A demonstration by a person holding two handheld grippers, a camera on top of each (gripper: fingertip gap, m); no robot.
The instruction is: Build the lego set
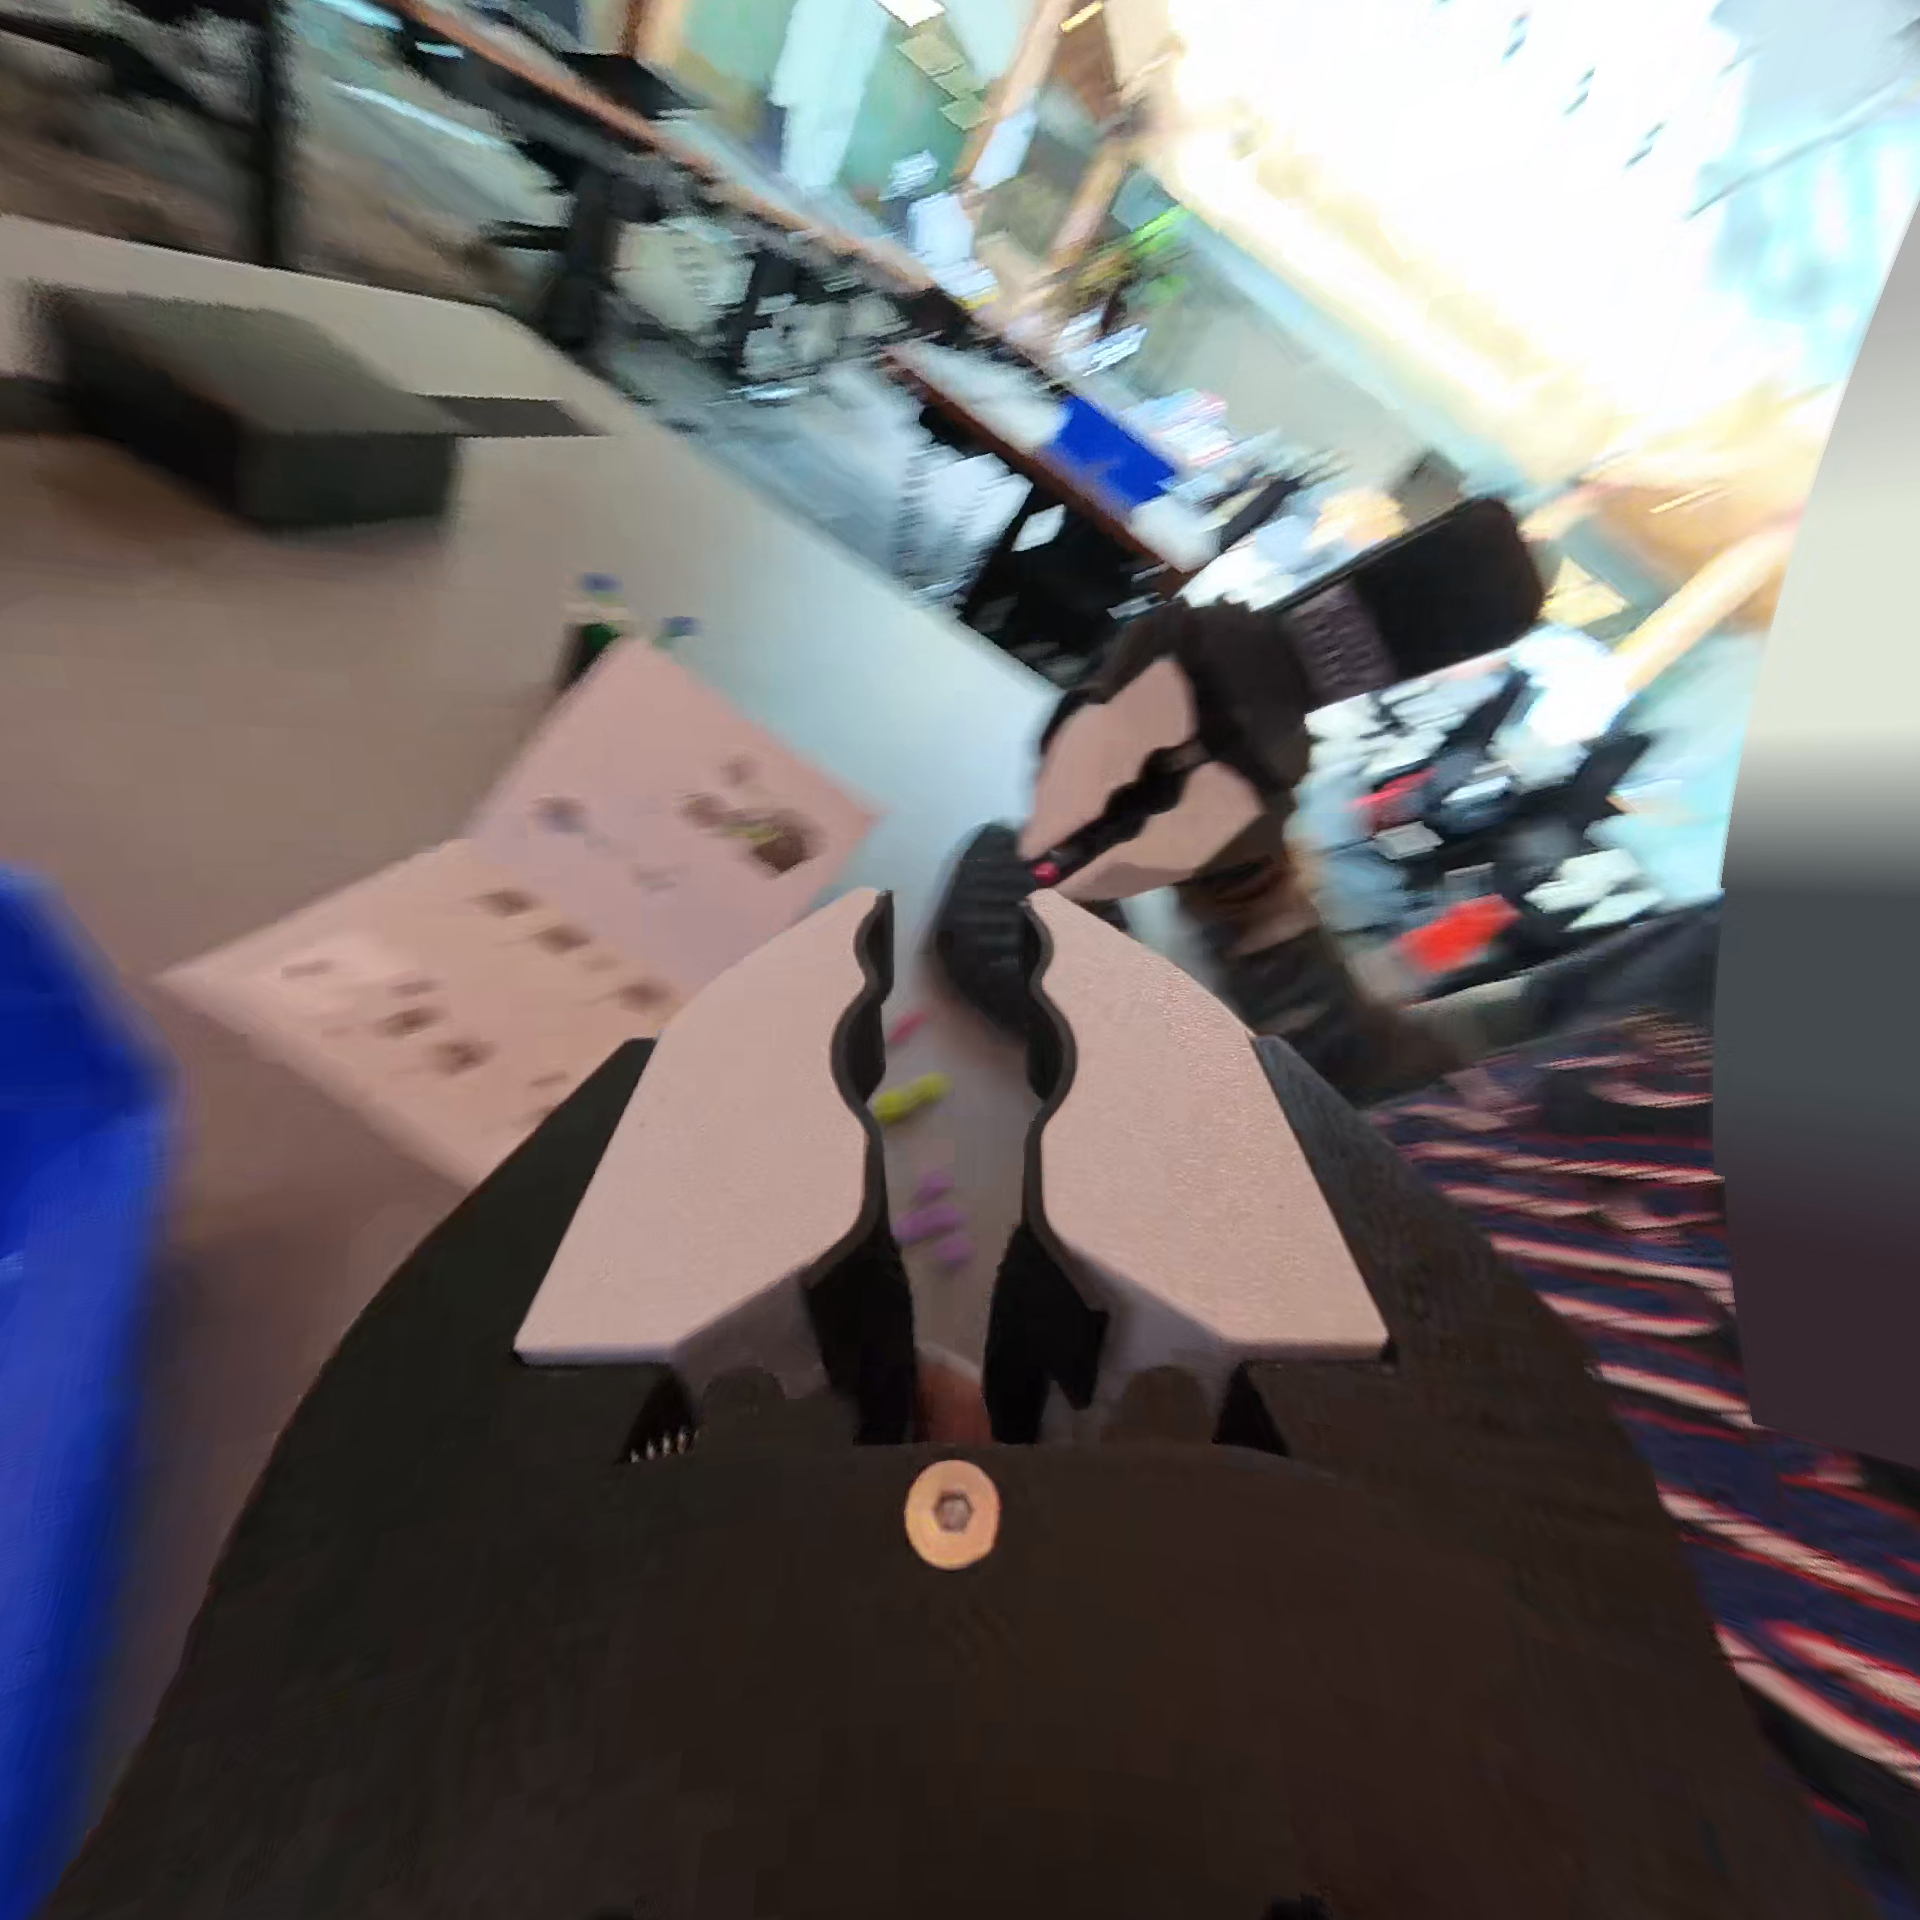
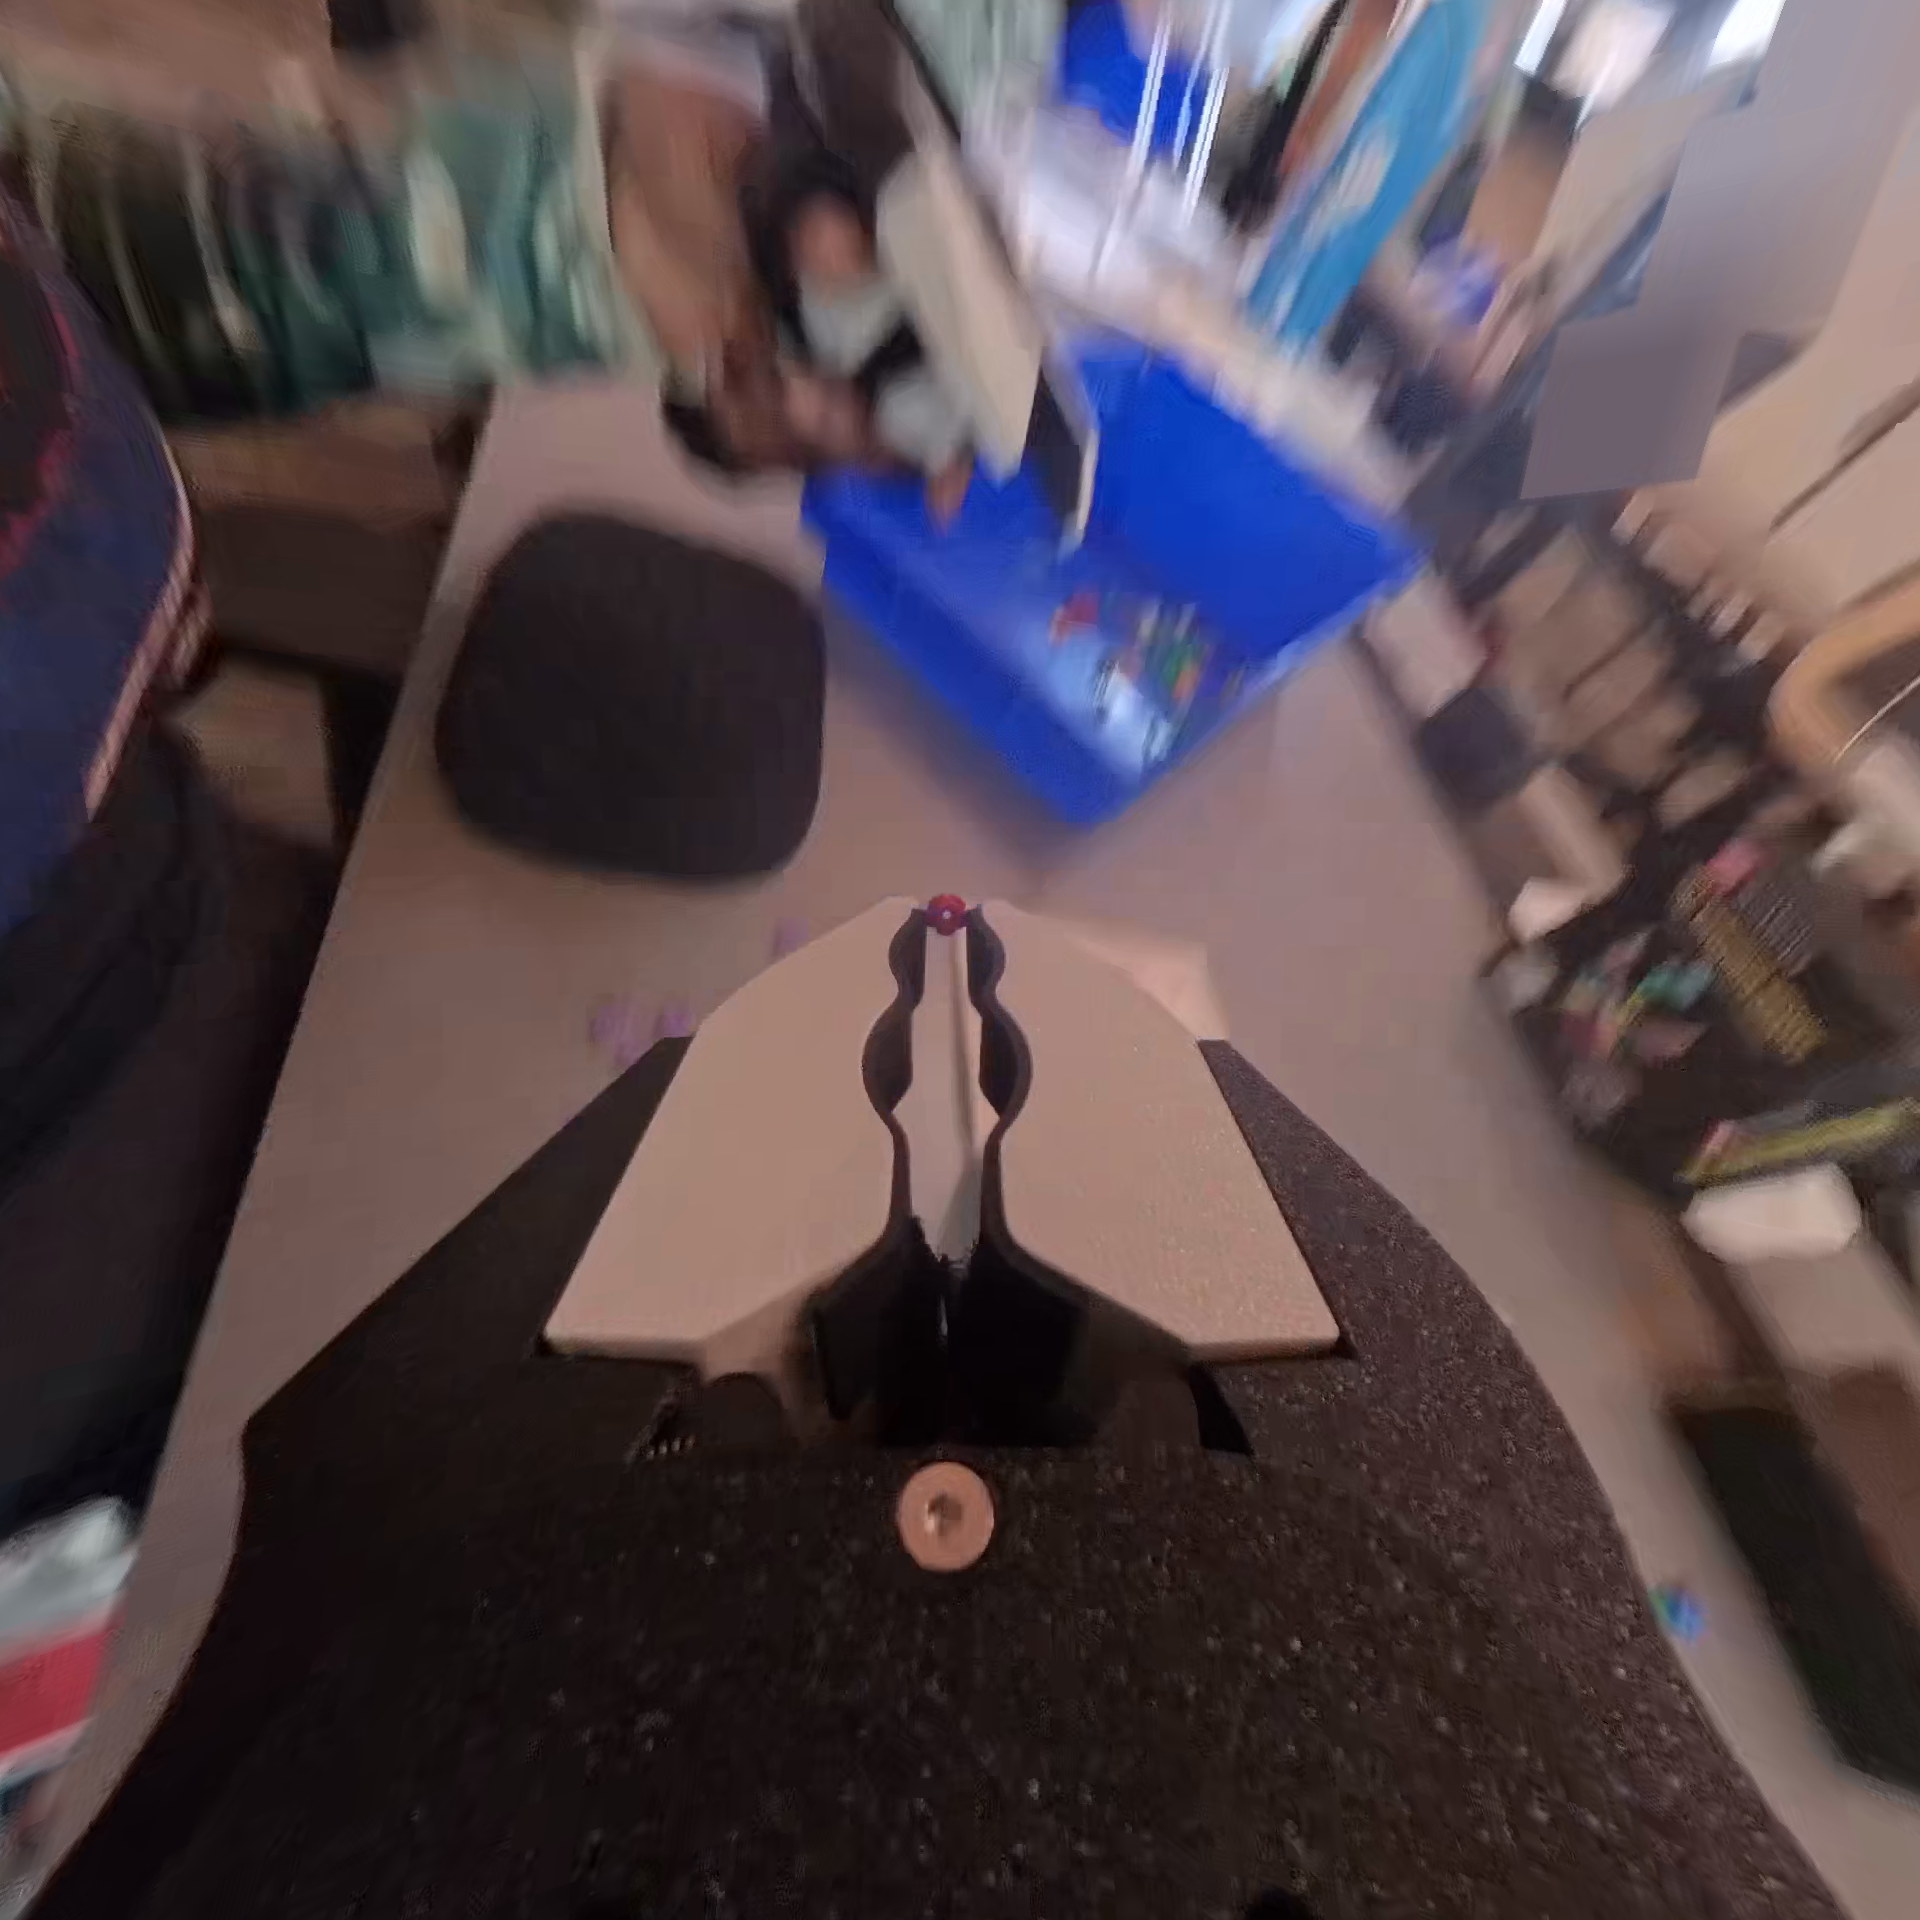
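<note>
Hovering over the desk (image 1: 312, 727) beyond the open booklet (image 1: 540, 935), left tool (image 1: 961, 914) parted, holding nothing, black tyre (image 1: 987, 935) just past its tips. Pinching a small red piece (image 2: 943, 914) above the desk, right tool (image 2: 943, 920) nearly closed, blue bin (image 2: 1091, 582) beyond.

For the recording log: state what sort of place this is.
Probably a shared workshop or lab: a light table holding an open instruction booklet, a blue parts bin, and cluttered desks behind.

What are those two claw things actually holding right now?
The right gripper pinches a tiny red piece at its very fingertips. The left gripper is open and holds nothing.
</note>
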